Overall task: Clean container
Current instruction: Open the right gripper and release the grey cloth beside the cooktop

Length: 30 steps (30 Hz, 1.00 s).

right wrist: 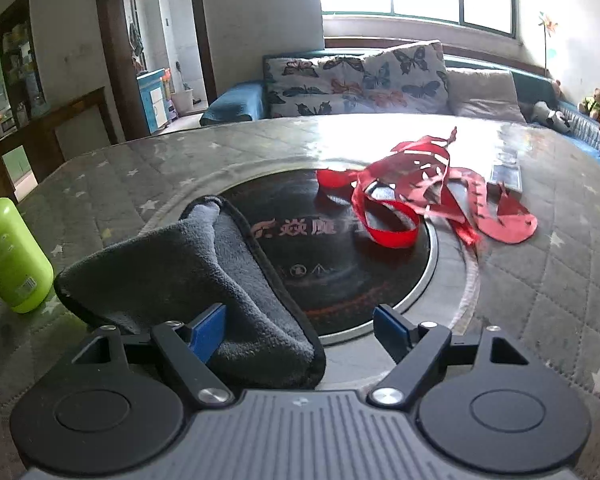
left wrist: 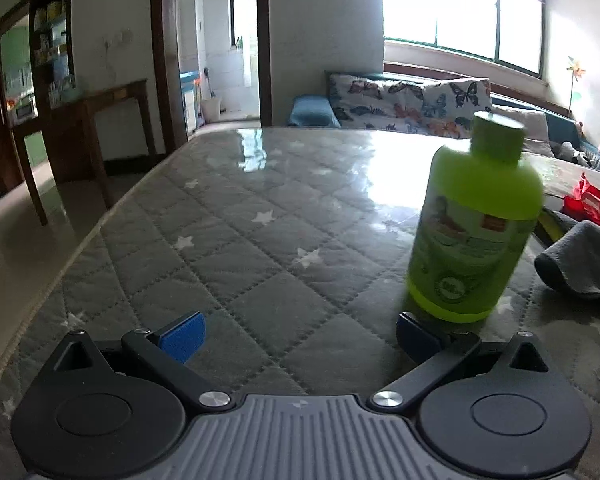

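Observation:
A lime-green bottle (left wrist: 476, 220) with a green cap stands upright on the quilted grey table cover (left wrist: 260, 220). It also shows at the left edge of the right wrist view (right wrist: 8, 256). My left gripper (left wrist: 300, 338) is open and empty, with the bottle just beyond its right finger. A folded dark grey cloth (right wrist: 204, 280) lies on the table, partly over a round black hotplate (right wrist: 340, 248) set in a metal ring. My right gripper (right wrist: 300, 332) is open just over the cloth's near end, its left pad (right wrist: 208, 332) against the cloth. The cloth also shows in the left wrist view (left wrist: 580, 260).
Red cut-paper strips (right wrist: 420, 196) lie on the hotplate's far side and the table beyond it. A small flat packet (right wrist: 506, 176) lies behind them. Sofa cushions with butterflies (right wrist: 360, 80) stand past the far edge. A wooden desk (left wrist: 80, 128) stands left of the table.

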Tool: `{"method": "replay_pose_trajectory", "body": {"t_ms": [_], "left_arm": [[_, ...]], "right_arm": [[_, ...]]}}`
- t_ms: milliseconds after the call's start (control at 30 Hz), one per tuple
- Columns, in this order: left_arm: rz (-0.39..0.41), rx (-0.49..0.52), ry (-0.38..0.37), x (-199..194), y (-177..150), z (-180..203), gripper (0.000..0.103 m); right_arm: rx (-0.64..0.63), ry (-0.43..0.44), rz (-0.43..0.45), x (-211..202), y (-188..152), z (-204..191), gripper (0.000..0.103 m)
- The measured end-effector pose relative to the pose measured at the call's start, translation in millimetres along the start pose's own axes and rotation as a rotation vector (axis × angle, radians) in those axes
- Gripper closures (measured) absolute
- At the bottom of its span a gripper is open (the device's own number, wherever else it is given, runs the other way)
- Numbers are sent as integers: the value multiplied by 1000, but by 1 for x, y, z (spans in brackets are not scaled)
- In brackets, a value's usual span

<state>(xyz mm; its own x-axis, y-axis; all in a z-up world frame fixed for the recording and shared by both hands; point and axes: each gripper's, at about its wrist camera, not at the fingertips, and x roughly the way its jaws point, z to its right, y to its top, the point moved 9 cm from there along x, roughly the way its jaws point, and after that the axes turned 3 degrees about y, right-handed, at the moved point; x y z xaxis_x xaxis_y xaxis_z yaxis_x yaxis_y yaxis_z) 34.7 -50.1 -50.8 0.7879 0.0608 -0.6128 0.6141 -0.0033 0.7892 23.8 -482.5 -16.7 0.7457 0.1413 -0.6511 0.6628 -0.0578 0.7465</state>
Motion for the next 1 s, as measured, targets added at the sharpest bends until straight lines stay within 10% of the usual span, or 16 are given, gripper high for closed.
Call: {"method": "replay_pose_trajectory", "body": {"t_ms": [667,1000], "left_arm": [[-33,-18,14,19,4,-9,0],[-30,-10,13,24,7,-9,0]], "right_arm": [[-121,238,-43,21,4,-131,23],[-135,247,63,-15,32,-117,23]]}}
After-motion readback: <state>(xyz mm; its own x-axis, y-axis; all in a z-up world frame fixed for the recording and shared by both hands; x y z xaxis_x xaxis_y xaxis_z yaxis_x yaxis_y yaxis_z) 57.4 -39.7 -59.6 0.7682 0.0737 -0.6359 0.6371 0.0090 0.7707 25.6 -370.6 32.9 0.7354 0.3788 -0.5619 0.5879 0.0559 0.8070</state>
